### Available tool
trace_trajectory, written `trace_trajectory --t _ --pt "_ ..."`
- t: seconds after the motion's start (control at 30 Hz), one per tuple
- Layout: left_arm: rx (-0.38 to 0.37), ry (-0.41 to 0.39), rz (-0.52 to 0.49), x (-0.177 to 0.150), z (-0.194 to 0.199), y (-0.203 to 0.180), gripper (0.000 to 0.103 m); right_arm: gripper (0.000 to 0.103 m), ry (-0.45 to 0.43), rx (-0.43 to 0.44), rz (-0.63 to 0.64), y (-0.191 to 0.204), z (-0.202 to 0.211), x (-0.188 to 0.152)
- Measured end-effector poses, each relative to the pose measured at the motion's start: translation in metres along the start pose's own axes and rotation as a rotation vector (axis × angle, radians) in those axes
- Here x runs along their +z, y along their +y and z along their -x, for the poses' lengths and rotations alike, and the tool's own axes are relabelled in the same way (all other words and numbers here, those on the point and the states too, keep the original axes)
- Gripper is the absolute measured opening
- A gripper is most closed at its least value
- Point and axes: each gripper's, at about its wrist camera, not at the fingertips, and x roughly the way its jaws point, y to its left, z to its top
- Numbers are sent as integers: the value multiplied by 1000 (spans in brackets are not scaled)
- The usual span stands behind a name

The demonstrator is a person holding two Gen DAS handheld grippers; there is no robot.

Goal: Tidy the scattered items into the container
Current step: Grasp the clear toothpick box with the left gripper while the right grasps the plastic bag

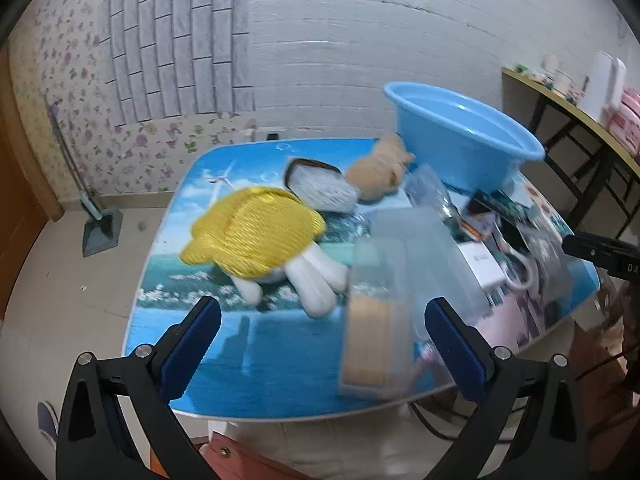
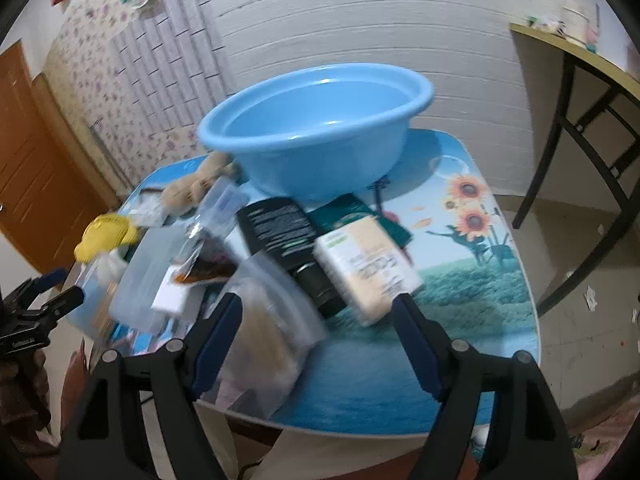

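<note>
Right now, nothing has gone into the blue basin (image 2: 316,128) yet. It sits empty at the far side of the counter (image 2: 472,280), and all the scattered things lie in front of it, between it and the two grippers.

The right gripper (image 2: 316,324) hangs above the near edge of the counter and tips down. Its jaws stand wide open and hold nothing. Just ahead of them lies the cream box (image 2: 366,268). Its long side runs from the basin end down toward the right jaw, a bit slanted. A black tube (image 2: 288,240) lies just beside it, and a clear bag (image 2: 264,328) lies close to the left jaw. I think the right hand is nearer to the box, so it may be the one to grab it.

The left gripper (image 1: 320,324) is also wide open and holds nothing. The yellow and white soft toy (image 1: 260,240) lies just ahead of it, a little to the left, and a clear box (image 1: 400,288) lies by its right jaw. The tan plush toy (image 1: 380,176) is farther off, close to the basin.
</note>
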Motion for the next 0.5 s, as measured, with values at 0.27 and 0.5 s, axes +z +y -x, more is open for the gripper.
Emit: trace_trajectory --t 0.27,0.5 --pt "-47 75 -11 -9 -20 -9 62 78 34 43 58 23 -8 -7" --pt "-54 68 -45 -12 -23 -19 54 78 72 40 131 35 -15 -12"
